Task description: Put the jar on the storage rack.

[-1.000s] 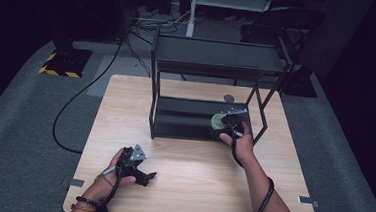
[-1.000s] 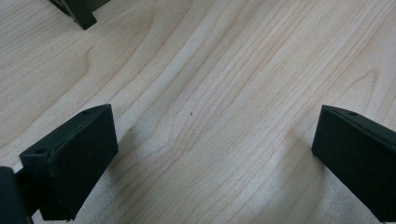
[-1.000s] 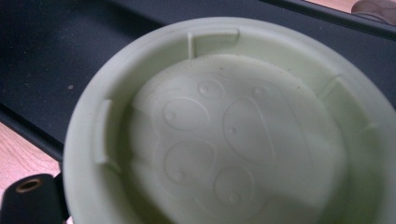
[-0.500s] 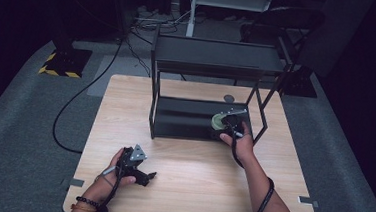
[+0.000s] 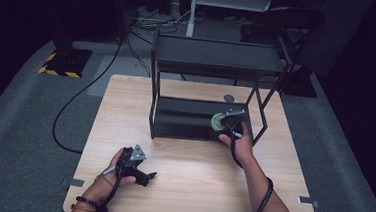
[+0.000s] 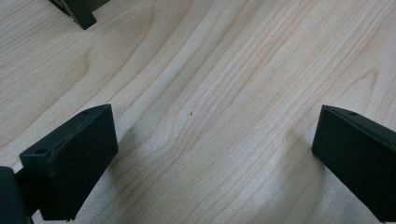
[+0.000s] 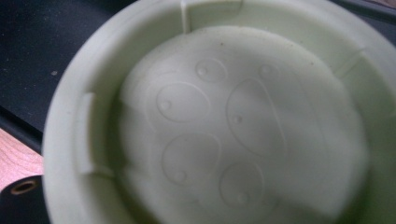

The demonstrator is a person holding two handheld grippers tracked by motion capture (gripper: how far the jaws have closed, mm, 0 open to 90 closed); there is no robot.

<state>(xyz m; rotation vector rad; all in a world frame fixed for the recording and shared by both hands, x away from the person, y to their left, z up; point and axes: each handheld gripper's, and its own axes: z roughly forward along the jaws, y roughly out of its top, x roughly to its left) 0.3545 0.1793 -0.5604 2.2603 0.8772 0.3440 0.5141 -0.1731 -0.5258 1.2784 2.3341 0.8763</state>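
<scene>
Right gripper (image 5: 226, 122) sits at the front right of the black shelf rack's (image 5: 214, 62) lower shelf, right up against a pale green round cup (image 5: 218, 120). In the right gripper view the cup (image 7: 224, 121) is seen mouth-on from very close: inner wall with raised ribs, floor embossed with ovals. So its axis points roughly along the gripper's line of sight, the opening facing the camera. That is the relation the coming move turns on. The jaws are not visible past the cup, and from the high view the gripper is too small to read, so I cannot tell whether it grips the cup or only stands against it. Whether the cup rests on the shelf or is held just above it is also unclear. Left gripper (image 5: 139, 169) lies low over the wooden table (image 5: 190, 186), well in front of the rack's left front leg (image 6: 80, 14), jaws wide apart with bare wood grain between them. It is far from the cup; the right hand (image 5: 241, 145) is the nearer one.
</scene>
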